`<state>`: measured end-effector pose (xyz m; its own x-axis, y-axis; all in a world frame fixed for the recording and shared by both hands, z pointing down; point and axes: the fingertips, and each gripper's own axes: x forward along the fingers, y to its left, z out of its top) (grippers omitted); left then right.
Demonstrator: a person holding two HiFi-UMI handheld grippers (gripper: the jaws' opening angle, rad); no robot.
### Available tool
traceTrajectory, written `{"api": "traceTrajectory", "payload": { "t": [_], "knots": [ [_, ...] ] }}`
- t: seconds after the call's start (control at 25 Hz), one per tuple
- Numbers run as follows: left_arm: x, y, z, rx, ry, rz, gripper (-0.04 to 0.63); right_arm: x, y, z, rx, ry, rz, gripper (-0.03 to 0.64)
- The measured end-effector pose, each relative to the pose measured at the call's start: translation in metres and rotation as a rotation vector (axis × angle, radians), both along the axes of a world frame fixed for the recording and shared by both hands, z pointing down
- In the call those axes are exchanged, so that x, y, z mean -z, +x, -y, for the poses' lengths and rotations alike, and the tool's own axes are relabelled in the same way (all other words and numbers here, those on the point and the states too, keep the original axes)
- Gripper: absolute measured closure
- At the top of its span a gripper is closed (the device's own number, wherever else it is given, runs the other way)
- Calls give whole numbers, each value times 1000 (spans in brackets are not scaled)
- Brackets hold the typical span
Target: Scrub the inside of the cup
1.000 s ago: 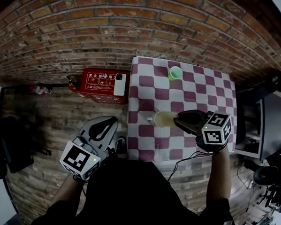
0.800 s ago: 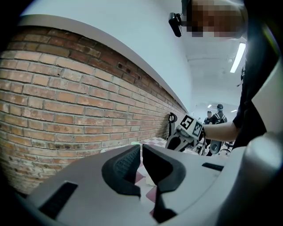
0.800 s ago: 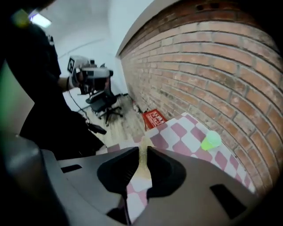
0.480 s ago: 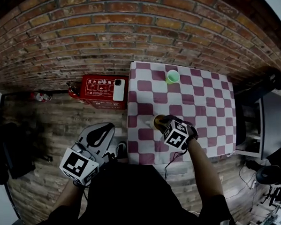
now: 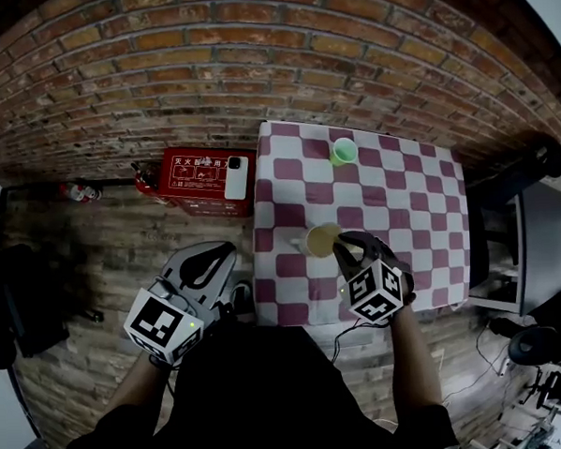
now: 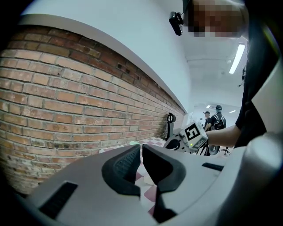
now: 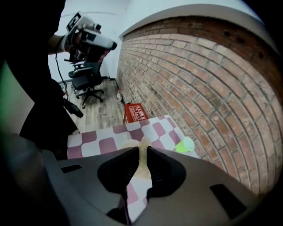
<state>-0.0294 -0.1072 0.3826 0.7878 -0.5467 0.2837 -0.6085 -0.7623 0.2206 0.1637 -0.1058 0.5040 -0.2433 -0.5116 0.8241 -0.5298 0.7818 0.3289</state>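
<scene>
Translucent pale-yellow plastic cup (image 5: 319,238), tipped sideways 1 sec ago, now mouth-up at front-left of the maroon-and-white checked bench (image 5: 420,202). Right claw (image 5: 344,253), since swung round to the cup's front-right, pinches its wall. Left claw (image 5: 223,249), unmoved off the bench's left edge, shut tight, empty.

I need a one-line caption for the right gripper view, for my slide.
Right gripper shut on a thin yellow sponge over the checkered table, green cup near the brick wall.

The left gripper (image 6: 141,145) is level, shut (empty); the right gripper (image 7: 143,148) tilts down, pinching a sponge (image 7: 142,161).
</scene>
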Motion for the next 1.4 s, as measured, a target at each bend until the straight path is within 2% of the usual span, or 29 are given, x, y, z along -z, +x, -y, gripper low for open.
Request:
{"api": "traceTrajectory", "payload": {
  "t": [0.12, 0.24, 0.36, 0.44, 0.52, 0.64, 0.84, 1.0, 1.16, 1.4],
  "knots": [
    [-3, 7, -4, -42, -12, 17, 568, 57, 18, -1, -141, 137, 114, 546],
    [-1, 16, -6, -75, -8, 26, 568, 110, 43, -5, -367, 251, 355, 546],
    [3, 26, -8, -96, 23, 18, 568, 136, 71, -18, -593, 317, 603, 546],
    [5, 31, -9, -102, 37, 14, 568, 141, 84, -27, -702, 340, 712, 546],
    [7, 35, -11, -103, 40, 10, 568, 142, 90, -36, -760, 356, 778, 546],
    [8, 36, -16, -116, 42, 21, 568, 146, 91, -46, -779, 398, 833, 546],
    [9, 40, -22, -125, 51, 32, 568, 159, 92, -57, -763, 470, 868, 546],
    [9, 43, -26, -139, 43, 44, 568, 171, 87, -64, -730, 517, 851, 546],
    [12, 49, -27, -139, 53, 24, 568, 179, 81, -69, -691, 560, 818, 546],
    [14, 48, -29, -135, 57, 22, 568, 180, 80, -72, -678, 566, 816, 546]
  ]
}}
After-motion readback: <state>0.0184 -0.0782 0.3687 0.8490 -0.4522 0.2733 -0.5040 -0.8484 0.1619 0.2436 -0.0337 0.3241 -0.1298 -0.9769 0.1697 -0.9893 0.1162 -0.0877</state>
